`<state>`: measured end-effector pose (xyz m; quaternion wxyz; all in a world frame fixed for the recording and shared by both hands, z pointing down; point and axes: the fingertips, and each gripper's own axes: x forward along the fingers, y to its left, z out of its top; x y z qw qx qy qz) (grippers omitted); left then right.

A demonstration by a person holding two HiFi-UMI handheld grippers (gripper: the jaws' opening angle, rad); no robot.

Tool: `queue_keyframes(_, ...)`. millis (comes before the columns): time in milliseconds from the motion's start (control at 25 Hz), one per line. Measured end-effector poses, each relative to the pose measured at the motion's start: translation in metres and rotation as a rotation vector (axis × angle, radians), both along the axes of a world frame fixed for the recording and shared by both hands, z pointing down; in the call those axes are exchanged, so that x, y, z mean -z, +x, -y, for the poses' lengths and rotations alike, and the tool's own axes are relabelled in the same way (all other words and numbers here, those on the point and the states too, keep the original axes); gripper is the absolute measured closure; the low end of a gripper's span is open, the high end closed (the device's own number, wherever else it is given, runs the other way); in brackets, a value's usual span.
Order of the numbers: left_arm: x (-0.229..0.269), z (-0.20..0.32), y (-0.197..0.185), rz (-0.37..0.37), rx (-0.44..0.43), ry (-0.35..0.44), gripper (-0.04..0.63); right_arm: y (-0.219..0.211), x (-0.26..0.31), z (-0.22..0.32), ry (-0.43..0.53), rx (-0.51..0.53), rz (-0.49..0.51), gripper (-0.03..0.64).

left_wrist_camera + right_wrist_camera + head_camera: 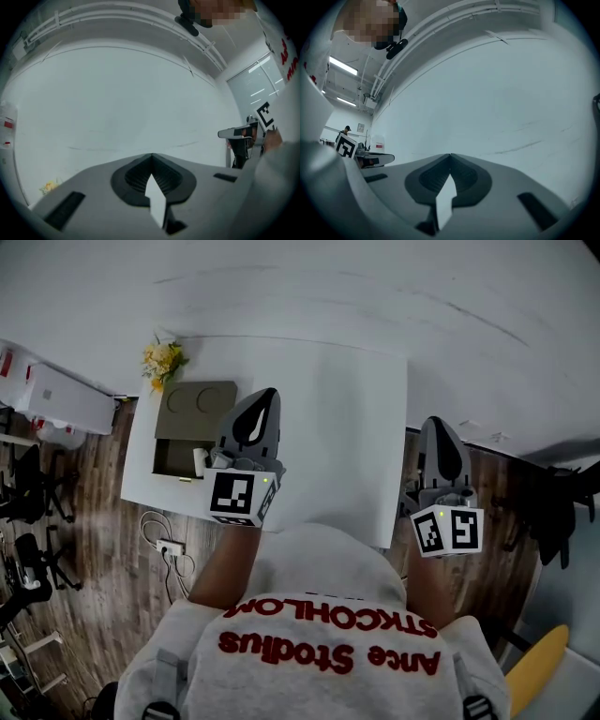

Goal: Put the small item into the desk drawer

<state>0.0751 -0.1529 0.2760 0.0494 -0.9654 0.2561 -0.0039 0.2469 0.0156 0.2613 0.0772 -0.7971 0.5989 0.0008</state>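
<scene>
Closest in is a grey sweatshirt point(309, 615) with red lettering, soft and rumpled, filling the bottom of the head view. Both arms are stretched out from it.

The left gripper point(267, 401) is over the near left part of the white desk point(347, 427). Its jaws are pressed together with nothing between them, and in its own view the ribbed dark pads meet in a sharp point. Its marker cube point(240, 496) hangs right at the desk's near edge.

The right gripper point(438, 426) has its jaws closed and empty too, but it's off the desk's right edge, over the wood floor point(103, 549).

The desk top is smooth, matte and square-cornered, with a broad plain stretch ahead of the left gripper. Down on the floor by the left edge there's a power strip point(170, 546) with a looped cable.

Just left of the left gripper is an olive drawer box point(195, 407), flat-topped with two round dimples. Its drawer point(173, 461) is pulled open toward the near side. The small pale item point(199, 461) looks like it's standing in the drawer's right end, close beside the gripper body. It's too tiny to say more.

Yellow flowers point(161, 360) sit at the far left corner, and beyond that is a plain white wall point(328, 287).
</scene>
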Motion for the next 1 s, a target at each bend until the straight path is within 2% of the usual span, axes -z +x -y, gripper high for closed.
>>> queue_keyframes(1000, 0.002, 0.001, 0.012, 0.003, -0.038, -0.011, 0.589, 0.003, 0.009, 0.006, 0.012, 0.003, -0.020, 0.612)
